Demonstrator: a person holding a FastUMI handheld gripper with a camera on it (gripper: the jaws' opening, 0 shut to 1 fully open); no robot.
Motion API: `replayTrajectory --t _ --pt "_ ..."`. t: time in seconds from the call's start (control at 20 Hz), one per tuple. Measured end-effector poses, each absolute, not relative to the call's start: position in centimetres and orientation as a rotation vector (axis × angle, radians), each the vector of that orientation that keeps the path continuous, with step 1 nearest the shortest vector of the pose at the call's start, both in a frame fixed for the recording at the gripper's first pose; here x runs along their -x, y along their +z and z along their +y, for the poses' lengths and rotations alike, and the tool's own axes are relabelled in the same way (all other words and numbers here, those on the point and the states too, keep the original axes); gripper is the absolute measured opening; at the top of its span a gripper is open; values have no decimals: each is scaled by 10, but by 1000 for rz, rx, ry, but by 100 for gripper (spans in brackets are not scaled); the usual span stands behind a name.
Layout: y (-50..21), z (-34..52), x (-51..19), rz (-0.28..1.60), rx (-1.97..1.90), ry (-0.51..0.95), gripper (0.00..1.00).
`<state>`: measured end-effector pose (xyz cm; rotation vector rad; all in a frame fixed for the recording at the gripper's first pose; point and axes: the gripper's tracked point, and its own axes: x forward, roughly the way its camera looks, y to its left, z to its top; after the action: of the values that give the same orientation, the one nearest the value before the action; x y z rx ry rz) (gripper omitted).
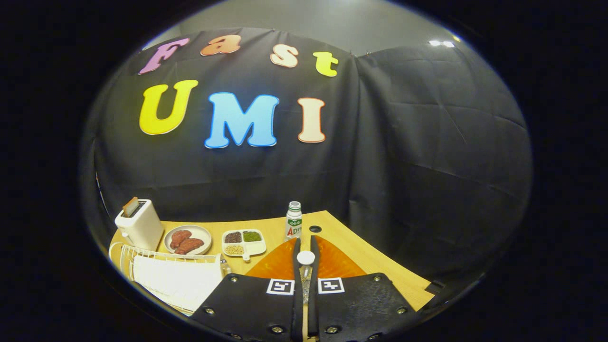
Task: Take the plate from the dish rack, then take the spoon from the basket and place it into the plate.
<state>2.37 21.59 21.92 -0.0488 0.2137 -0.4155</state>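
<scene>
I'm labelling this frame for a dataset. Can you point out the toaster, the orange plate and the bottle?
toaster [140, 227]: gripper view, on its white side.
orange plate [278, 263]: gripper view, on the ridged surface beside the hand-held gripper's [305, 247] fingers.
bottle [293, 225]: gripper view, on its label.

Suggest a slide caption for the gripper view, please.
Gripper shut on the spoon above the orange plate, beside the dish rack.

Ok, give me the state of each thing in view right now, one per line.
claw: nearly shut on the spoon's handle
spoon: held between the fingers, above the orange plate
orange plate: on the table, under the claw
dish rack: white, no plate standing in it
toaster: toast sticking up
bottle: upright, capped
divided dish: filled with grains
</scene>
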Motion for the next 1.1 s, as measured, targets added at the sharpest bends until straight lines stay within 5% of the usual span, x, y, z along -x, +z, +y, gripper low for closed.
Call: replayTrajectory --t 0.65,1.1 --pt "169 446 57 282 139 8 4" --pt "90 504 78 400 133 109 4"
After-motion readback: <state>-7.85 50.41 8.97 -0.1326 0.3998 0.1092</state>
